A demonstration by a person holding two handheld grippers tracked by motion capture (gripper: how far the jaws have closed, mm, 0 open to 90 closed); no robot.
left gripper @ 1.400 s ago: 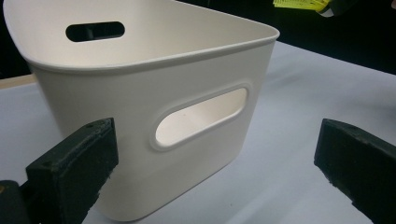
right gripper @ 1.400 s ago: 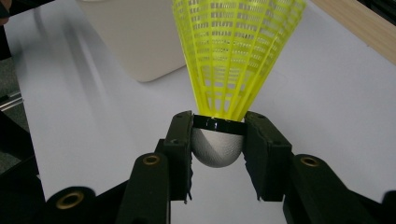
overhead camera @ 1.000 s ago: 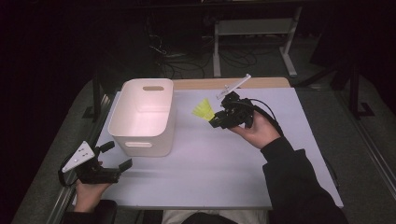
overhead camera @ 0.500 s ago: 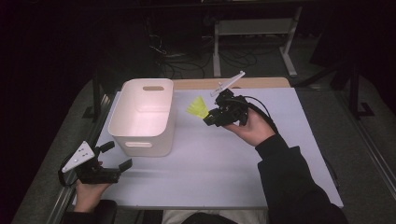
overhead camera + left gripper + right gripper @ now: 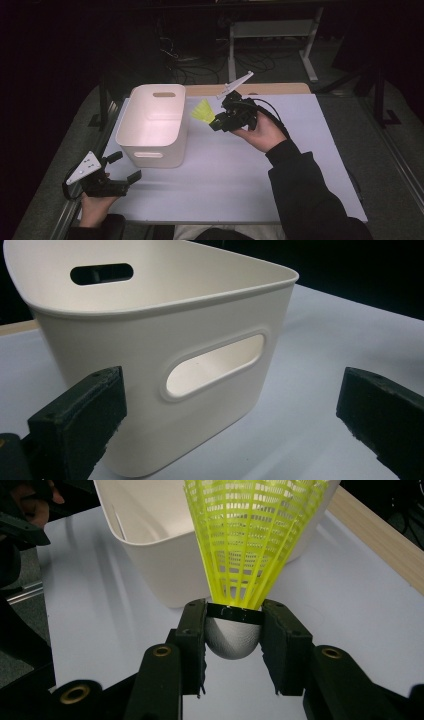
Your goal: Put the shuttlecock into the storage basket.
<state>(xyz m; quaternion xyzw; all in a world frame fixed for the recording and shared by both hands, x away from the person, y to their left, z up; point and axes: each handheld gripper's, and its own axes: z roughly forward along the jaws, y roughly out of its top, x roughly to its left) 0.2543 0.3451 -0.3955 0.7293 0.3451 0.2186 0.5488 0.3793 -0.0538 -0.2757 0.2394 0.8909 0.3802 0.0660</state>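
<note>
Now yellow shuttlecock [image 5: 252, 540], white-head-first, between right claw [image 5: 234, 645] jaws

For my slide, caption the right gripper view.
Right gripper clamps a yellow shuttlecock by its white cork, beside the white bin.

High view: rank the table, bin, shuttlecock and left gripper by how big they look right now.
Largest to smallest, as they look in the high view:
1. table
2. bin
3. left gripper
4. shuttlecock
The right gripper holds the shuttlecock raised, nearer the camera, so it may look slightly bigger than it is; it is smallest anyway.
</note>
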